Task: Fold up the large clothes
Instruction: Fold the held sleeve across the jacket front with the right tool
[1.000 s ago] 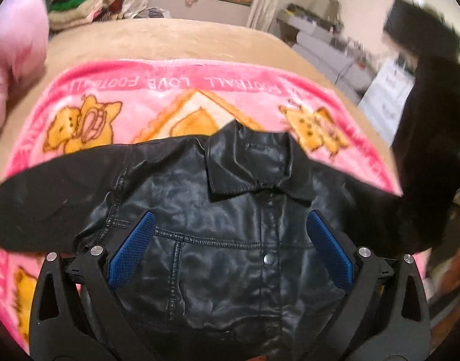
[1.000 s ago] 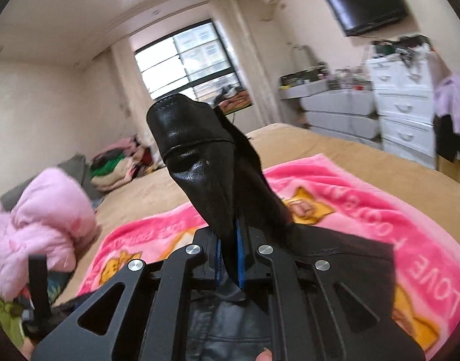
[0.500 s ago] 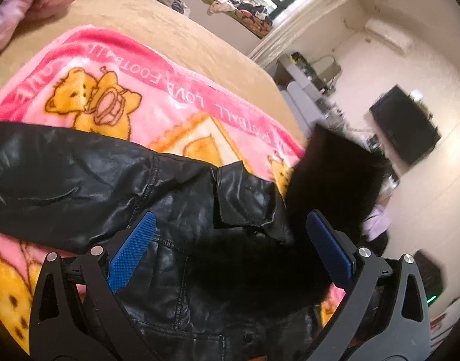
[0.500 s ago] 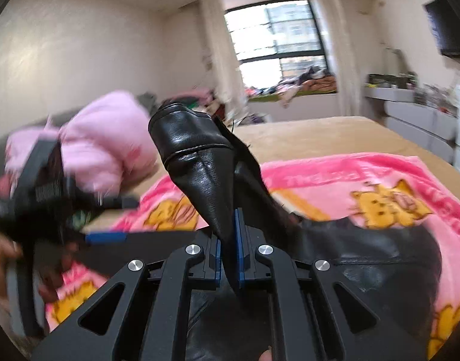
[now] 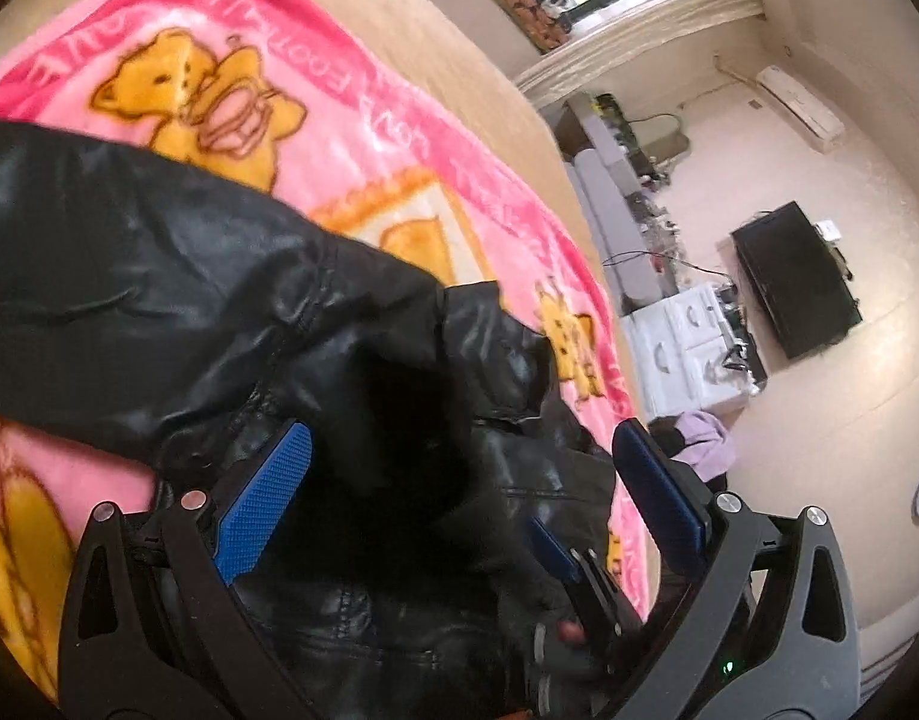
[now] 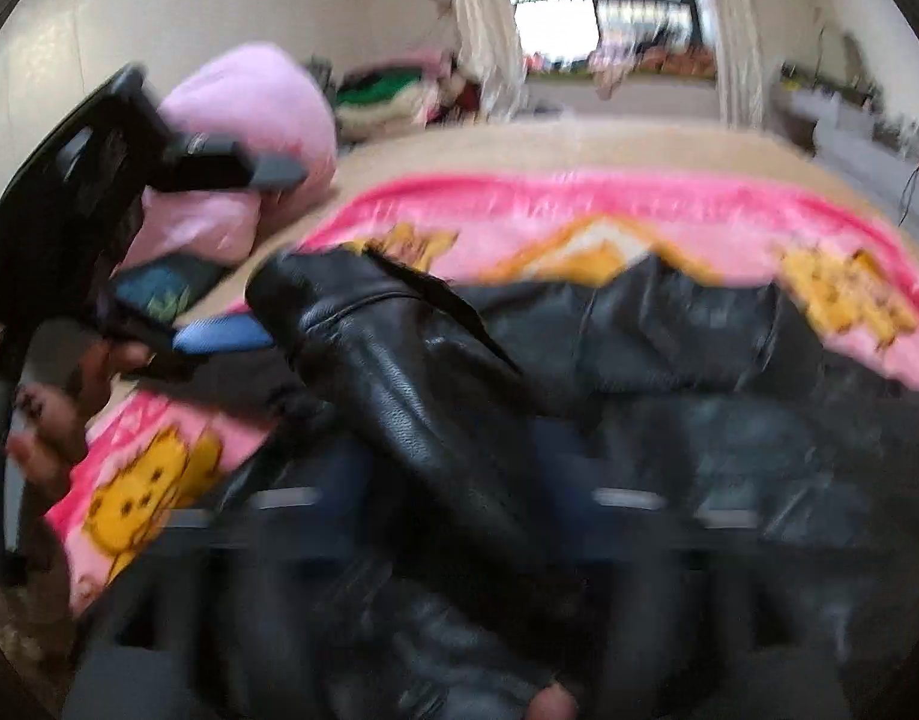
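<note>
A black leather jacket (image 5: 159, 276) lies face up on a pink cartoon blanket (image 5: 399, 138). My left gripper (image 5: 459, 438) hovers open just over the jacket's chest, nothing between its blue pads (image 5: 267, 498). One sleeve (image 6: 399, 396) is folded across the jacket front and runs between the blurred fingers of my right gripper (image 6: 459, 480). Its jaws are opening and stand wide, and the pads are not pressing the sleeve. A blue pad of the right gripper (image 5: 555, 546) shows low in the left wrist view. The left gripper (image 6: 249, 252), held by a hand, appears at the left in the right wrist view.
The blanket covers a tan bed (image 5: 459, 42). A pink puffy coat (image 6: 249, 120) and a pile of clothes (image 6: 387, 96) sit at the bed's far left. White drawers (image 5: 687, 354) and a dark TV (image 5: 795, 276) stand along the right wall.
The right gripper came down with the raised sleeve and its jaws parted, so the sleeve now lies across the jacket front. The left gripper moved lower and rolled, staying open.
</note>
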`<move>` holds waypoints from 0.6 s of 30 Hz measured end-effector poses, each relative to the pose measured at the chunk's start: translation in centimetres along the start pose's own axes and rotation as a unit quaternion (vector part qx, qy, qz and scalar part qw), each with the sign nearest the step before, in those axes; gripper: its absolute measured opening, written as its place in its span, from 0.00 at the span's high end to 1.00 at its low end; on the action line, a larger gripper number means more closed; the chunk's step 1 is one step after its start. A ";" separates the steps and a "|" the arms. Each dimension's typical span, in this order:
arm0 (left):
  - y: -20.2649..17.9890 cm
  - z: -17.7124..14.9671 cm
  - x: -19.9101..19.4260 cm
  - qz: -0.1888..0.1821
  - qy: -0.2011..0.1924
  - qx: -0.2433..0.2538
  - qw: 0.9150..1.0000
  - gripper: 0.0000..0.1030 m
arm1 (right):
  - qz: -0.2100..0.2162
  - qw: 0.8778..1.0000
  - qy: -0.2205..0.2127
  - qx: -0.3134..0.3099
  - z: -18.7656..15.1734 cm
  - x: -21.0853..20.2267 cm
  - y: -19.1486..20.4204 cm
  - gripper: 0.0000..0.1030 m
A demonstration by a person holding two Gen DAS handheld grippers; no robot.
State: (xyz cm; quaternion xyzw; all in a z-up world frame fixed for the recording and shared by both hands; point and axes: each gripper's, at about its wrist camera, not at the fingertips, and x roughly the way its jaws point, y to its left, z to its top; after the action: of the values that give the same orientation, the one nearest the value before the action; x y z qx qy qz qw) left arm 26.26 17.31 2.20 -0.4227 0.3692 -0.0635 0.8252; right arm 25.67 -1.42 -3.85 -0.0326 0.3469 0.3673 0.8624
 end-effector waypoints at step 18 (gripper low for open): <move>-1.7 -3.8 3.8 0.108 0.034 0.105 0.988 0.86 | -0.068 0.989 -0.040 0.122 -4.8 -10.0 -7.9 0.44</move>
State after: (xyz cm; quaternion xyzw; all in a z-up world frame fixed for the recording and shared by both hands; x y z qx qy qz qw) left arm 26.82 12.25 -0.03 -0.2891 0.4313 -0.0268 0.8542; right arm 23.18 -14.74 -2.82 0.0643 0.3513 0.2640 0.8960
